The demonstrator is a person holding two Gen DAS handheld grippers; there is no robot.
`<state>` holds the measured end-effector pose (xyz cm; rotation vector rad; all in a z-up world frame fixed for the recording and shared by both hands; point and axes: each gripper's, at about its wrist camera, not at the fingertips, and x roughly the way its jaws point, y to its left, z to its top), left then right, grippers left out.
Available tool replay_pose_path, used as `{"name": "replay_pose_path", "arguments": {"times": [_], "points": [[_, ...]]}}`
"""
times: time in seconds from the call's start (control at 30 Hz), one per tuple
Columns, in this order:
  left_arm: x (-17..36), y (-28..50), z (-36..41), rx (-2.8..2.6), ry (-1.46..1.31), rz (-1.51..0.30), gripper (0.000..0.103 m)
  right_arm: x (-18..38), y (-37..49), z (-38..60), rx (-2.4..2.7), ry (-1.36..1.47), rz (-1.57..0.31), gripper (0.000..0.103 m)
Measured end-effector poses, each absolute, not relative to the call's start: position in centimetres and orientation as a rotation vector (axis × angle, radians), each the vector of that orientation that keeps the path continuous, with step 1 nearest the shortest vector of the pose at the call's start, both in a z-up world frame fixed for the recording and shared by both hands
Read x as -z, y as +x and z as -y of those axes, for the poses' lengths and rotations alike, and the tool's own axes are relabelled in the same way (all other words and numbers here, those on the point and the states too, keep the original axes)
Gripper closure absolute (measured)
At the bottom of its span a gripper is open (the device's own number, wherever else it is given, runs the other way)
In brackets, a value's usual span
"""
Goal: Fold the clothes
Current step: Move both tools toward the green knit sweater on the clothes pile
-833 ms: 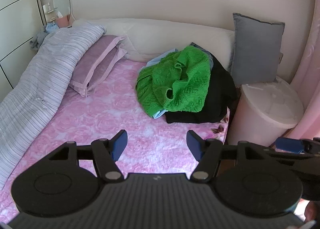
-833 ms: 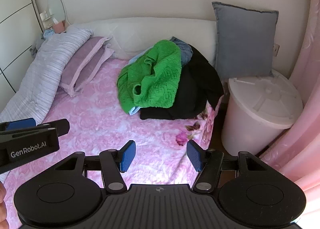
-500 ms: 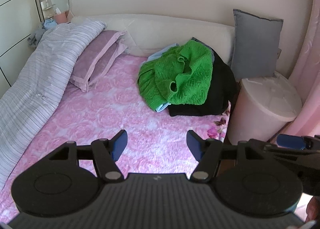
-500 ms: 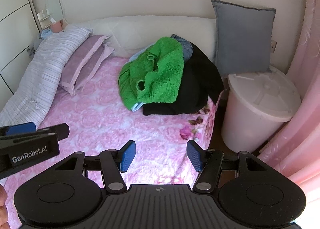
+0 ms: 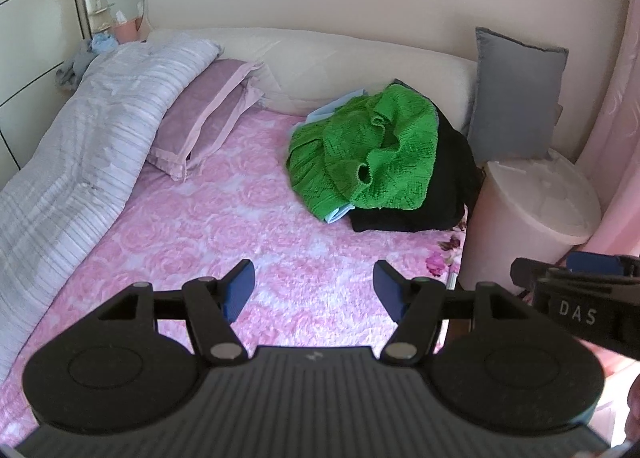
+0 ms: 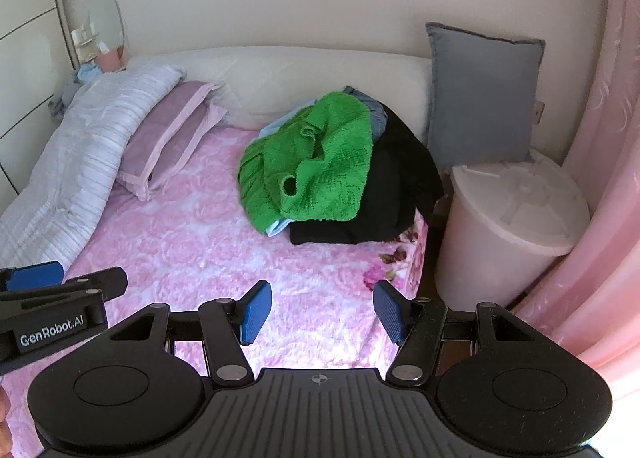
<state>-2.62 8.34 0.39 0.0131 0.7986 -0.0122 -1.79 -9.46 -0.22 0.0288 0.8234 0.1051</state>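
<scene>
**Kid:** Where are the clothes?

**Me:** See the heap on the far side of the bed [image 5: 248, 217], near the white headboard [image 5: 328, 57]? A green knitted sweater [image 5: 372, 153] lies on top, all bunched up. Under it is something black [image 5: 448, 185], and a bit of light blue cloth [image 5: 336, 213] pokes out at the bottom. Nothing in that heap looks flat or neat.

**Kid:** Are the tongs holding anything?

**Me:** No. The left gripper [image 5: 314, 288] has its two blue pads spread wide with nothing between them. The right gripper [image 6: 322, 312] is the same, wide apart and empty. Both hang over the pink blanket, well apart from the heap.

**Kid:** So what should they do?

**Me:** I think they have to reach the heap and take one thing. The green sweater is on top, so that is the easy one. It is best to pinch it at an edge, like the hem or a shoulder, and not in the thick lumpy middle. Knit is soft and stretchy, so a small, firm pinch is better than a big handful.

**Kid:** What could go wrong?

**Me:** The black thing or the blue cloth could come up too. Lift slowly. There is lots of bare pink blanket in front to spread the sweater flat. The pink bin [image 6: 516, 225] stands just beside the bed, so keep the sleeves away from that side.
</scene>
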Motion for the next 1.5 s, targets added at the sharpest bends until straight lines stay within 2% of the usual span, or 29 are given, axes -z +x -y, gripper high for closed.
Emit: {"name": "replay_pose_path", "arguments": {"times": [0.1,0.77,1.5], "points": [[-0.2,-3.0,-8.5,0.013,0.007,-0.795,0.036,0.4,-2.1,8.8,-0.108,0.009,-0.828,0.043],[0.7,-1.9,-7.4,-0.007,0.004,-0.815,0.036,0.5,-1.5,9.6,-0.104,-0.007,-0.833,0.043],[3.0,5.1,-5.9,-0.059,-0.022,-0.879,0.036,3.4,6.3,11.8,-0.156,-0.022,-0.909,0.043]]}}
